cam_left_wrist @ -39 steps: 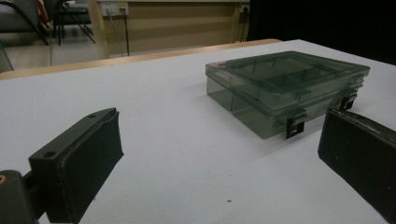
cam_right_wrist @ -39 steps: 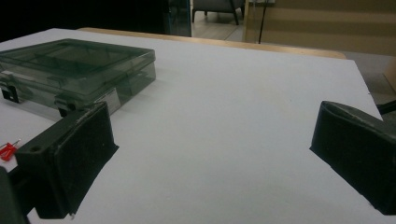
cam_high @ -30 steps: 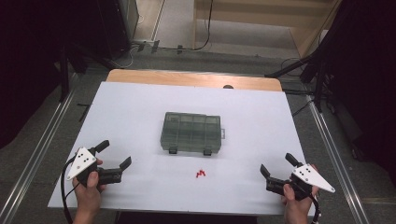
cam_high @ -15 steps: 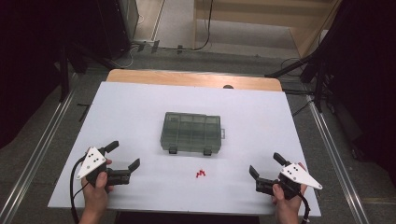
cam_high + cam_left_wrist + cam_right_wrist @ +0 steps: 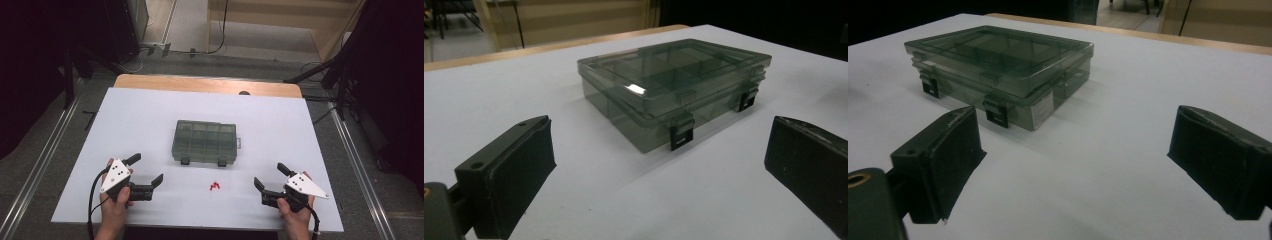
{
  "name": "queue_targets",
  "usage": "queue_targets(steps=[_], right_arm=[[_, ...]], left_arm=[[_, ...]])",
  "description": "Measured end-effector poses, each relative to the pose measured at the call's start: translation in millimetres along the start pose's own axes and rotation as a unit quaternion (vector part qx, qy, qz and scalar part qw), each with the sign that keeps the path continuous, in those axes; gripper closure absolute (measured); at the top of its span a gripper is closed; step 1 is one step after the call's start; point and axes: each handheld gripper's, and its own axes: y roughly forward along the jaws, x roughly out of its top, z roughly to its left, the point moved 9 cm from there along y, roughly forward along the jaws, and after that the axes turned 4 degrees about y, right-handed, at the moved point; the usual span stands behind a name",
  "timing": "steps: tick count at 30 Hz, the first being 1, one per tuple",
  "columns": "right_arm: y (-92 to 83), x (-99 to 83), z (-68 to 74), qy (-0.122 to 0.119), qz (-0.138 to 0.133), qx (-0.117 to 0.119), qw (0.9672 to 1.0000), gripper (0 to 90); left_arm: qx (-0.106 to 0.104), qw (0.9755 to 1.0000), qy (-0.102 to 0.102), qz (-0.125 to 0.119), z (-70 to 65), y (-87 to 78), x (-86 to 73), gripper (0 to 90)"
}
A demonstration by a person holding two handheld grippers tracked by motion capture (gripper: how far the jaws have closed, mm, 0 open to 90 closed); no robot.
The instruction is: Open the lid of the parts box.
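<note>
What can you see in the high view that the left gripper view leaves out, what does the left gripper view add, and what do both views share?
The high view alone takes in both hands, the left gripper and the right gripper, each with jaws apart, and the small red pieces lying on the white table just in front of the box. The left gripper view alone brings out the two black latches shut on the box's front and the dividers under its lid. Both show the closed, smoky clear compartment box flat on the white table.

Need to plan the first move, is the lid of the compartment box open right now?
No, the lid lies flat on the compartment box with both front latches down.
</note>
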Motion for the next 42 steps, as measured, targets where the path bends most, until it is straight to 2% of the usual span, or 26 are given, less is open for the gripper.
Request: queue_targets(steps=[2, 5, 8, 9, 10, 11, 12, 13, 14, 15, 17, 20, 22, 24, 25, 29, 32, 34, 37, 42], right_arm=[[1.5, 2.5, 6.3, 0.009, -0.003, 0.014, 0.9999, 11.0], [4.7, 5.4, 16.2, 0.008, 0.002, 0.032, 0.9995, 15.9], [11.6, 6.9, 22.4, 0.011, 0.013, 0.030, 0.9994, 23.8], [11.6, 6.9, 22.4, 0.011, 0.013, 0.030, 0.9994, 23.8], [16.2, 6.9, 23.9, 0.011, 0.020, 0.019, 0.9996, 35.3], [18.0, 6.9, 25.4, 0.011, 0.020, 0.020, 0.9995, 41.8], [19.8, 6.4, 26.6, 0.012, 0.021, 0.023, 0.9994, 52.1], [21.9, 5.1, 27.3, 0.019, 0.029, 0.026, 0.9991, 58.2], [24.8, 3.6, 27.7, 0.022, 0.038, 0.035, 0.9984, 63.9], [28.1, 1.9, 27.6, 0.020, 0.048, 0.041, 0.9978, 69.8], [34.8, -3.2, 26.2, 0.020, 0.076, 0.037, 0.9962, 77.0], [46.0, -9.0, 25.6, 0.027, 0.108, 0.041, 0.9929, 84.3], [52.5, -10.7, 25.3, 0.032, 0.126, 0.042, 0.9906, 87.6], [58.5, -9.9, 24.8, 0.032, 0.135, 0.043, 0.9894, 90.0], [61.3, -9.1, 24.8, 0.029, 0.138, 0.043, 0.9890, 90.0], [69.7, -6.8, 24.9, 0.017, 0.155, 0.041, 0.9870, 90.0], [73.4, -4.8, 24.4, 0.015, 0.161, 0.043, 0.9859, 90.0], [75.6, -4.0, 24.2, 0.016, 0.165, 0.043, 0.9853, 90.0], [79.1, -3.2, 24.8, 0.005, 0.170, 0.044, 0.9845, 90.0], [80.3, -0.4, 26.0, 0.007, 0.167, 0.049, 0.9847, 90.0]], left_arm=[[-0.003, 1.0000, 0.004, 0.004, -4.3, 3.3, -0.2, 0.0], [-0.010, 0.9999, 0.002, 0.010, -11.0, 9.0, -0.4, 0.0], [-0.010, 0.9996, 0.006, 0.027, -16.6, 14.2, -1.5, 0.0], [-0.010, 0.9996, 0.006, 0.027, -16.6, 14.2, -1.5, 0.0], [-0.029, 0.9992, 0.007, 0.027, -22.3, 16.0, -1.6, 0.0], [-0.027, 0.9991, 0.009, 0.032, -23.7, 17.0, -2.1, 0.0], [-0.023, 0.9991, 0.012, 0.035, -24.4, 18.7, -2.2, 0.0], [-0.013, 0.9992, 0.012, 0.037, -23.8, 19.7, -2.0, 4.3], [-0.008, 0.9993, 0.006, 0.036, -23.9, 21.0, -1.2, 12.3], [-0.010, 0.9993, 0.005, 0.036, -24.5, 22.4, -1.0, 15.6], [-0.015, 0.9988, 0.000, 0.046, -26.1, 26.6, -1.8, 18.9], [-0.012, 0.9984, -0.006, 0.055, -26.8, 31.0, -2.9, 31.0], [-0.007, 0.9977, -0.013, 0.066, -25.9, 32.8, -3.3, 38.3], [-0.008, 0.9970, -0.019, 0.075, -24.8, 33.8, -2.3, 50.3], [-0.003, 0.9965, -0.019, 0.081, -23.4, 35.2, -2.3, 56.3], [-0.003, 0.9940, -0.029, 0.105, -17.3, 40.4, -3.4, 79.0], [0.005, 0.9925, -0.037, 0.117, -10.9, 42.5, -5.1, 89.2], [0.004, 0.9918, -0.038, 0.122, -7.7, 43.8, -6.1, 90.0], [0.005, 0.9916, -0.029, 0.126, -4.7, 44.4, -6.1, 90.0], [-0.012, 0.9911, -0.027, 0.130, -5.6, 46.1, -4.2, 90.0]])
